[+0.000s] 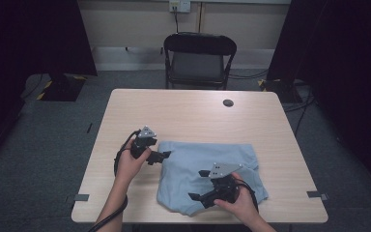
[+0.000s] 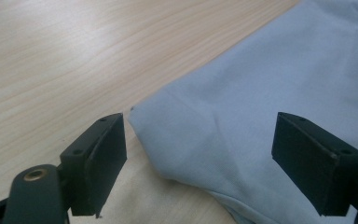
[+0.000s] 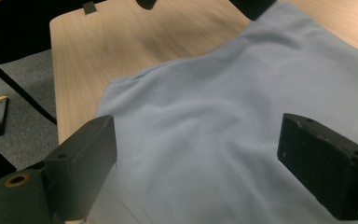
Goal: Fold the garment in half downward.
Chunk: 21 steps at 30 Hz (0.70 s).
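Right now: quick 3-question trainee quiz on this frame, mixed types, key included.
1. True or false: the left gripper is shut on the light blue cloth.
2. What stands beyond the table? A) black folding chair B) cardboard box C) stool
3. Which gripper hovers over the cloth's near part?

Key:
1. False; its jaws stand open at the cloth's left edge.
2. A, black folding chair.
3. The right gripper, jaws open.

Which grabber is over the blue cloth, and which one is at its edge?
The right gripper is over the cloth. The left gripper is at its left edge, partly above bare table.
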Motion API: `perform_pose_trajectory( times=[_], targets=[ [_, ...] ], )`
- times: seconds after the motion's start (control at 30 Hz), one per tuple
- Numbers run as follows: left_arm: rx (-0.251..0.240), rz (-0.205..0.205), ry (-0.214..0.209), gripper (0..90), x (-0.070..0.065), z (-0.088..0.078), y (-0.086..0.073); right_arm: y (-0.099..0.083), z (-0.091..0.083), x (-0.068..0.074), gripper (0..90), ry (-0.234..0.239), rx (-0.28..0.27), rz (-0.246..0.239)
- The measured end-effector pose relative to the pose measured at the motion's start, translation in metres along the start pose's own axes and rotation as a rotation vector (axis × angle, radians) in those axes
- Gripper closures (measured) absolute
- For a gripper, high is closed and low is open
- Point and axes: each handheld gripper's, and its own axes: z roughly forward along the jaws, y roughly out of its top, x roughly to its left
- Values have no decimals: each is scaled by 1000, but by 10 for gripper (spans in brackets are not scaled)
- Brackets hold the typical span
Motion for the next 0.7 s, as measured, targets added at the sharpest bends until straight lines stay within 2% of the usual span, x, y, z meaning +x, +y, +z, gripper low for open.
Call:
perform_pose_trajectory(
  times=[0.17, 0.7],
  targets=[
    [6, -1, 8, 175, 0, 3, 2, 6, 11, 9, 114, 25, 5, -16],
    [16, -23, 17, 180, 7, 13, 2, 12, 35, 23, 115, 47, 36, -45]
  ],
)
